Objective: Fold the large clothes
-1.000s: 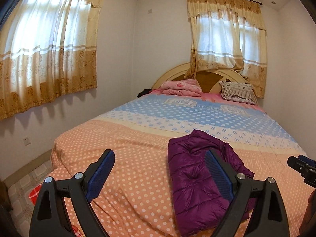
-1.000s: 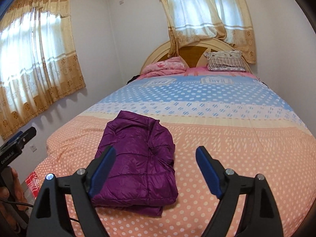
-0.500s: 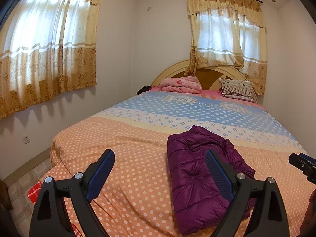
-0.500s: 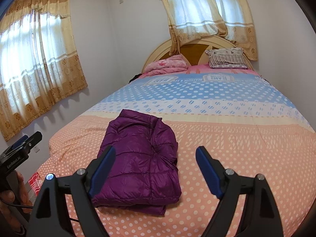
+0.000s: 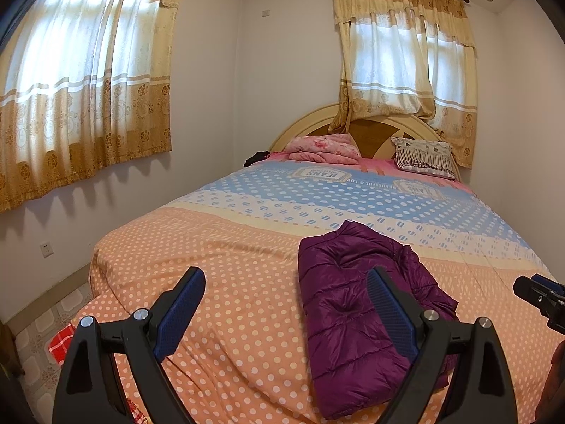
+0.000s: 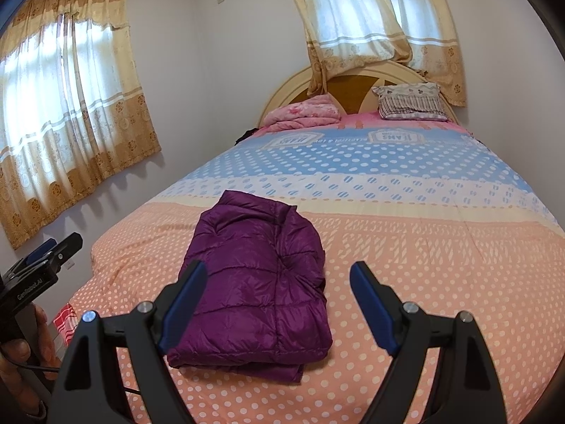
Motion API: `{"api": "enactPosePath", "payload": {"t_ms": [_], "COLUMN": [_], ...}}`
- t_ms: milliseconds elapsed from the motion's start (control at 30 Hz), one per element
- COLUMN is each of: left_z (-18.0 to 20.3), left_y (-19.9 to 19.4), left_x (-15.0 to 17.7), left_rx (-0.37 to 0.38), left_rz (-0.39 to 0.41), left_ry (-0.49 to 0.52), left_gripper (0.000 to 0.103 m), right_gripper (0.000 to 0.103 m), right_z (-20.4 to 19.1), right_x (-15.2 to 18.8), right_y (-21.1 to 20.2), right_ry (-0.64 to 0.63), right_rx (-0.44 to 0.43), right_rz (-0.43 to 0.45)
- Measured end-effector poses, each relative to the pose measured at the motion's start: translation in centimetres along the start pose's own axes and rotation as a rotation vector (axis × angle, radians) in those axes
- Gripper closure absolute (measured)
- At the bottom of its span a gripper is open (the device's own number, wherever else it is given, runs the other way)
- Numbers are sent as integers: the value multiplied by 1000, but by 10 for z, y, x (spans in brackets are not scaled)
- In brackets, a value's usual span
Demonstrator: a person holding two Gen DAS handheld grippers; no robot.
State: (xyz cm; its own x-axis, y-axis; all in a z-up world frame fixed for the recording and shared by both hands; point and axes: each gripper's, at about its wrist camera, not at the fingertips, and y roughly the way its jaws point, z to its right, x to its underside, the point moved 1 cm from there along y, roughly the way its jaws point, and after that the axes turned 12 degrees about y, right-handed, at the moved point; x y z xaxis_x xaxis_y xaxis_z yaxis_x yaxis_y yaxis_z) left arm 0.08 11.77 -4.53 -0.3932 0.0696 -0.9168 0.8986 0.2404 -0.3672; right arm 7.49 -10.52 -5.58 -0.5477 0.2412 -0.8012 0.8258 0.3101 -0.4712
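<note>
The purple jacket (image 5: 356, 304) is partly hidden behind a blue pad (image 5: 390, 312).

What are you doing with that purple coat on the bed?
A person holds a gripper in each hand, both pointed at the bed. The purple puffy jacket lies folded into a bundle on the dotted bedspread. The left gripper and the right gripper both stand open and hold nothing; neither touches the jacket. The folding looks done, or nearly so.

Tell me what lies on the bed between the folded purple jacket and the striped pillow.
Nothing but bare polka-dot bedspread lies between the purple jacket and the striped pillow; the right wrist view shows the whole stretch.
</note>
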Motion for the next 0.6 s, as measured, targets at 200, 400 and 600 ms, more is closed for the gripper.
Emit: {"api": "enactPosePath", "payload": {"t_ms": [200, 400, 600], "left_z": [0, 0, 1], "left_y": [0, 0, 2], "left_x": [0, 1, 3], "left_rx": [1, 2, 5], "left_rz": [-2, 0, -3], "left_ry": [2, 1, 2], "left_gripper": [10, 10, 10], "right_gripper": [17, 17, 17], "right_z": [-2, -2, -3], "right_x": [1, 1, 3], "right_y": [1, 1, 0], "right_ry": [1, 2, 1], "right_rx": [-2, -5, -6], "right_rz": [-1, -2, -1]}}
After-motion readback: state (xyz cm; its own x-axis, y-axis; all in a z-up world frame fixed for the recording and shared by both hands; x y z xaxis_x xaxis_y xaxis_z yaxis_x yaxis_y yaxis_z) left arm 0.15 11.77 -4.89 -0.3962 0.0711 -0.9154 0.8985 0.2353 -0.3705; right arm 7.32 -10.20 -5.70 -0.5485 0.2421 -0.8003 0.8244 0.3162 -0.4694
